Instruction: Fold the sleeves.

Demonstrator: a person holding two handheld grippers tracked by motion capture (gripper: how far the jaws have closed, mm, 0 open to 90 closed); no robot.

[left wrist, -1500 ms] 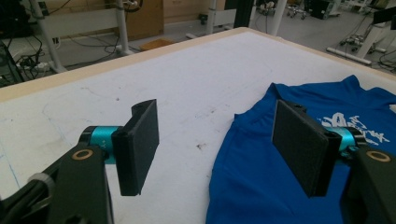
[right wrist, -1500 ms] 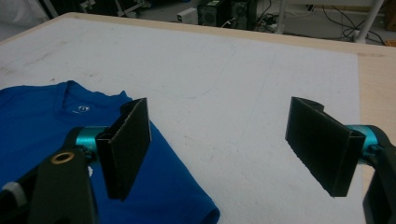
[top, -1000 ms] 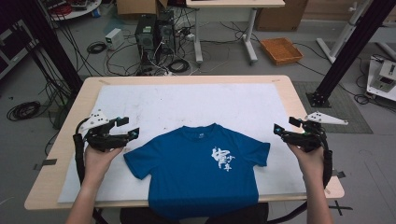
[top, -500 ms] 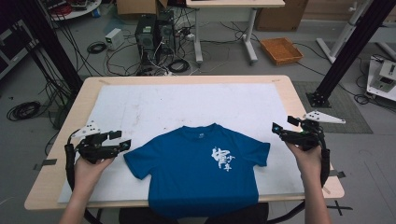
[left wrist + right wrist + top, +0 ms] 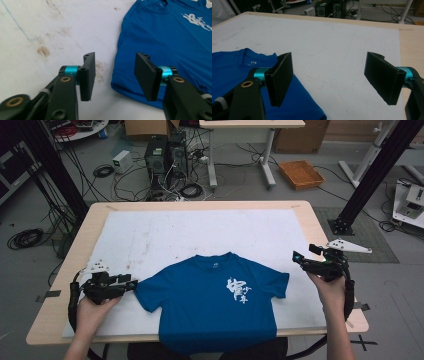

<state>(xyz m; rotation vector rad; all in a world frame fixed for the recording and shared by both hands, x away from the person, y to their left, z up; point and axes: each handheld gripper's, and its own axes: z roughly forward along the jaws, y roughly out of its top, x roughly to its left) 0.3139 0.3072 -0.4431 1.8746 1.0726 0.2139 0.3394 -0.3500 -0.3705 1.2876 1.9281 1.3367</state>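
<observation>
A blue T-shirt (image 5: 210,305) with a white print lies flat, front up, on the white mat (image 5: 200,235), and its hem hangs over the near table edge. My left gripper (image 5: 134,284) sits low at the left, open, with its tips just short of the shirt's left sleeve. In the left gripper view the open gripper (image 5: 115,75) frames the sleeve edge of the T-shirt (image 5: 162,37). My right gripper (image 5: 296,257) hovers open to the right of the other sleeve. In the right gripper view the wide-open gripper (image 5: 329,77) holds nothing, and the T-shirt (image 5: 232,65) lies behind its left jaw.
The mat covers most of a light wooden table (image 5: 55,320); its far half is bare and stained. On the floor beyond are computer towers (image 5: 162,157), loose cables, an orange tray (image 5: 301,173) and a second table's legs. Black frame posts stand at both sides.
My left gripper has come down toward the near edge and now sits level with the left sleeve. The right gripper has hardly moved. The shirt lies as before.
</observation>
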